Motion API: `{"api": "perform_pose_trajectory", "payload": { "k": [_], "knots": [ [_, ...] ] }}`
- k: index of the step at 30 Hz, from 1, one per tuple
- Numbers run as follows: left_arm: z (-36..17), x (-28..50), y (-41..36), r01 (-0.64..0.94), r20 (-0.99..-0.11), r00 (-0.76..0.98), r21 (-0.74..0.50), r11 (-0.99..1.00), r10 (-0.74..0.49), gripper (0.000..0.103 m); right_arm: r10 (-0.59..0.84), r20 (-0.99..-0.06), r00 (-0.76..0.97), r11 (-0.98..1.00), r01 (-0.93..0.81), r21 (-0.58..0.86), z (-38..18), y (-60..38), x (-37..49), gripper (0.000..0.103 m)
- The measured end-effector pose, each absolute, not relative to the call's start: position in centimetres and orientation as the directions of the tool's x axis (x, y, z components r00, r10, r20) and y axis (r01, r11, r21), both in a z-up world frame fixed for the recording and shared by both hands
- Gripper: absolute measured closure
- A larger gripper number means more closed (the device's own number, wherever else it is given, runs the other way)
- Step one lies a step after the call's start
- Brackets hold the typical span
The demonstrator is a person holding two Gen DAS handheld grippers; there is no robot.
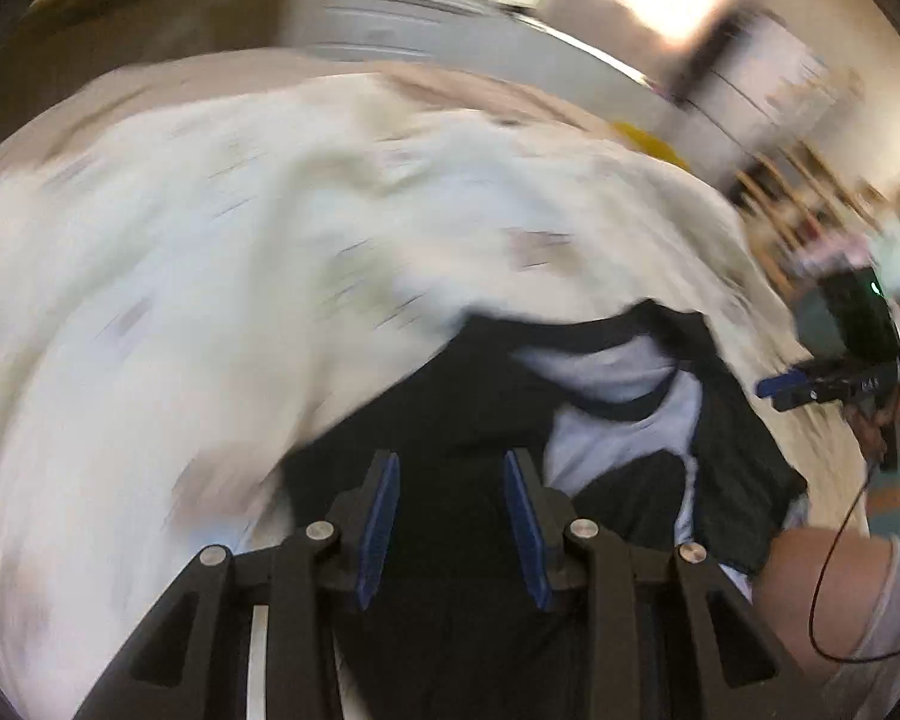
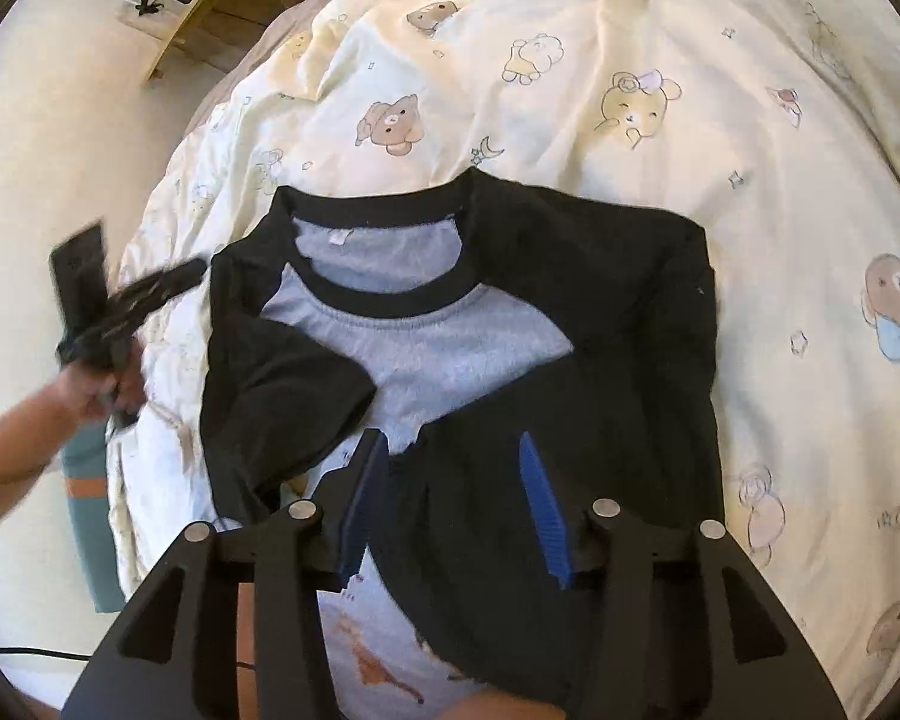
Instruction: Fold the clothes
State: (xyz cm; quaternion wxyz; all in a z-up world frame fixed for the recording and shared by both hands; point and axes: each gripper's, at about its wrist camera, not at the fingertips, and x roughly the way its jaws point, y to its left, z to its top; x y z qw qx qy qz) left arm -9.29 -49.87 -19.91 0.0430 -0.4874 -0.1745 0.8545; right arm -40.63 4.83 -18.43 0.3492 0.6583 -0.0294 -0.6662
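The black-and-grey raglan shirt lies mid-frame in the right wrist view, collar toward the top, spread on a cream bear-print duvet that gives it a soft, broad surface. Both black sleeves are laid inward across the grey chest, so it fits a fold partly made. The right gripper hangs wide over the lower hem, gripping nothing. At mid-left the left gripper (blurred here) stands off the shirt's edge; its own view shows the fingers spread and empty.
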Motion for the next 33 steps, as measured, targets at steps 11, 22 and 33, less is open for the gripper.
{"api": "perform_pose_trajectory", "payload": {
  "k": [11,22,33],
  "knots": [
    [-23.8,-15.8,-51.2,-0.314,-0.902,-0.221,-0.294,-0.903,0.371,0.066,-0.519,-0.85,0.086,-0.784,0.349,0.514,-17.3,9.4,-39.2,0.051],
    [-23.7,-14.7,-51.3,-0.328,-0.947,-0.053,-0.285,-0.901,0.318,0.098,-0.482,-0.872,0.082,-0.67,0.607,0.427,-17.4,6.3,-42.9,0.049],
    [-21.1,-14.9,-48.3,-0.152,-0.994,-0.048,-0.093,-0.984,0.101,0.101,-0.411,-0.856,0.314,-0.428,0.762,0.485,-24.9,0.4,-52.8,0.047]
  ]
}}
